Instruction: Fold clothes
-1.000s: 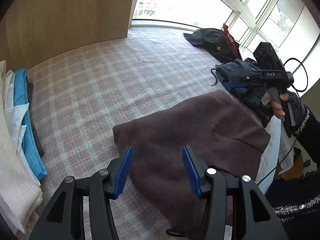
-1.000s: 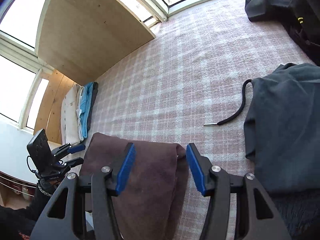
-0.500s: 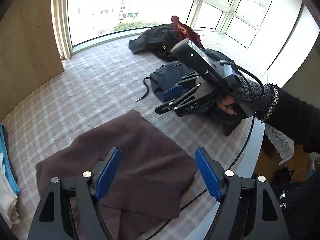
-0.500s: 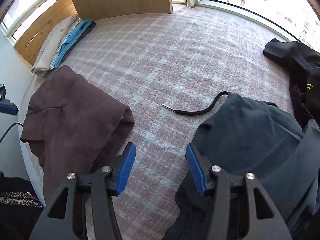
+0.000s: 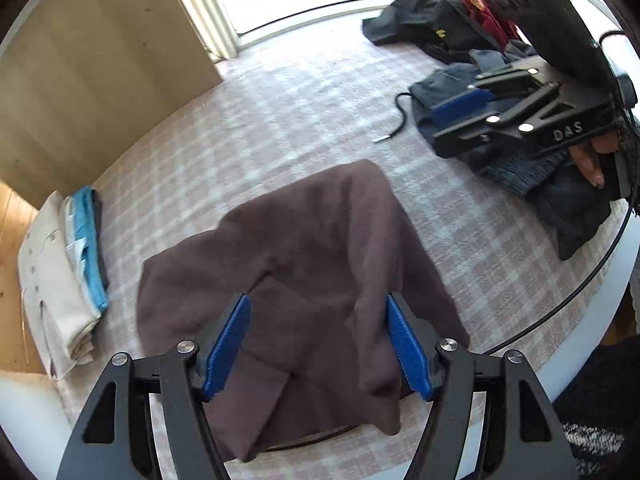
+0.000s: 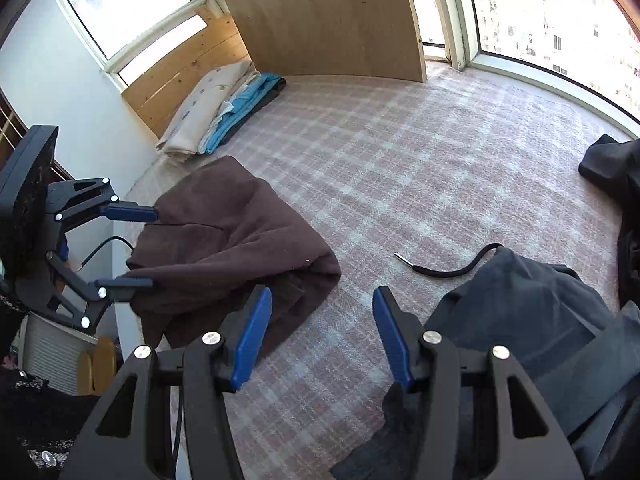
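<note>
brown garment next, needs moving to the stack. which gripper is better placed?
Left, probably. The left gripper is open right over the brown garment, with the folded stack on its side. The right gripper hangs open over bare mat beside the grey garment.

left wrist: close above brown garment point(image 5: 304, 276) | right wrist: from its right, facing left | shared: garment, folded stack point(image 6: 224, 108)

Under my left gripper point(image 5: 318, 340), with its black arms and blue pads, lies a plain dark brown garment point(image 5: 312, 264) on a pink-and-white plaid cover point(image 5: 280, 120). At the left edge sits a stack of folded clothes point(image 5: 68, 276): cream, white, bright blue and dark grey. My right gripper point(image 6: 322, 334) has the same black and blue, with a slate-grey garment point(image 6: 520, 320) and its black drawstring point(image 6: 448, 270) at lower right.
</note>
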A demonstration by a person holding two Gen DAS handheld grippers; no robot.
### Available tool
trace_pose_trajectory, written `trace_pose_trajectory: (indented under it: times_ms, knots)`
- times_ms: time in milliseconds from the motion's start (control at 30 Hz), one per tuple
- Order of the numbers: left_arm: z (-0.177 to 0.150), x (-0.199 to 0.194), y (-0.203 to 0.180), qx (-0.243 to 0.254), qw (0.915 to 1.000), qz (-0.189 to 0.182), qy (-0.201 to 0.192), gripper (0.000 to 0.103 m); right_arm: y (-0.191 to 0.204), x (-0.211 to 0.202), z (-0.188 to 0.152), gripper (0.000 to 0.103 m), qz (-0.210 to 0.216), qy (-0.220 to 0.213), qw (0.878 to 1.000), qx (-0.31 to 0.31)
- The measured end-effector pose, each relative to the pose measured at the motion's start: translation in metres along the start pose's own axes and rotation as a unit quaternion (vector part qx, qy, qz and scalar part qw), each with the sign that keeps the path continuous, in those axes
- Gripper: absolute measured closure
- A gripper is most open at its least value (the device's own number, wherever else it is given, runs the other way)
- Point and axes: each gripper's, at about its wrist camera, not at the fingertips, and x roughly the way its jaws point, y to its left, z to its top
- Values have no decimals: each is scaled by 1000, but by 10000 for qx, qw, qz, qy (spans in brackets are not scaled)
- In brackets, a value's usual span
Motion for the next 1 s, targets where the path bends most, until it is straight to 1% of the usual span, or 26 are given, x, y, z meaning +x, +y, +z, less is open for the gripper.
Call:
trace_pose_trajectory:
  times_ms: [100,133,167,200,233,300,333,400,433,467,500,533,567,600,667,700,733,767,833,900,1000]
  knots:
    - [-10,-34,45,-431,9977,473,-209,36,17,-16,2,51,292,-378,9986,-235]
    - [-19,-45,64,-624,9945,782,-306,35,21,-21,2,51,400,-482,9977,-248]
    - [-27,-53,83,-888,9884,1159,-430,35,22,-25,1,51,624,-583,9961,-227]
    - [-34,-60,102,-1149,9799,1533,-553,35,23,-29,0,51,916,-678,9934,-152]
    - [-42,-68,121,-1408,9696,1887,-673,35,23,-34,-1,51,1187,-774,9899,-35]
    - [-63,-91,150,-1902,9499,2321,-876,35,25,-46,-3,51,1681,-964,9809,183]
    - [-73,-103,154,-2023,9473,2291,-963,35,26,-57,-7,51,1762,-1058,9784,228]
    - [-94,-128,161,-2246,9417,2234,-1136,35,29,-84,-16,51,1755,-1288,9759,173]
    - [-103,-139,154,-2227,9410,2238,-1220,33,30,-95,-20,50,1617,-1401,9768,96]
    - [-110,-147,146,-2212,9416,2170,-1315,26,30,-99,-22,46,1254,-1442,9816,10]
    - [-112,-150,134,-2214,9448,1934,-1445,26,28,-96,-22,46,741,-1361,9879,-69]
    - [-108,-144,120,-2221,9491,1601,-1556,26,26,-90,-20,46,301,-1228,9919,-126]
    - [-98,-133,103,-2176,9548,1240,-1604,26,21,-77,-17,46,58,-967,9952,-128]
    - [-88,-121,85,-2110,9596,879,-1640,26,16,-64,-14,46,-130,-714,9973,-130]
    - [-59,-86,35,-1665,9738,203,-1538,25,8,-36,-9,47,-257,-373,9988,-183]
    - [-45,-66,7,-1358,9808,-10,-1401,25,6,-25,-8,49,-309,-243,9990,-220]
    - [-32,-46,-20,-1052,9862,-211,-1261,25,4,-15,-7,53,-303,-117,9991,-263]
    - [-22,-28,-45,-777,9902,-321,-1118,25,3,-5,-6,55,-299,-9,9991,-316]
    - [-5,5,-86,-373,9950,-367,-851,25,1,11,-6,55,-401,182,9979,-472]
    - [3,31,-114,-12,9978,-265,-603,25,-1,24,-5,55,-394,390,9968,-581]
    - [5,65,-130,405,9983,374,-210,26,-5,38,-4,55,-398,497,9955,-708]
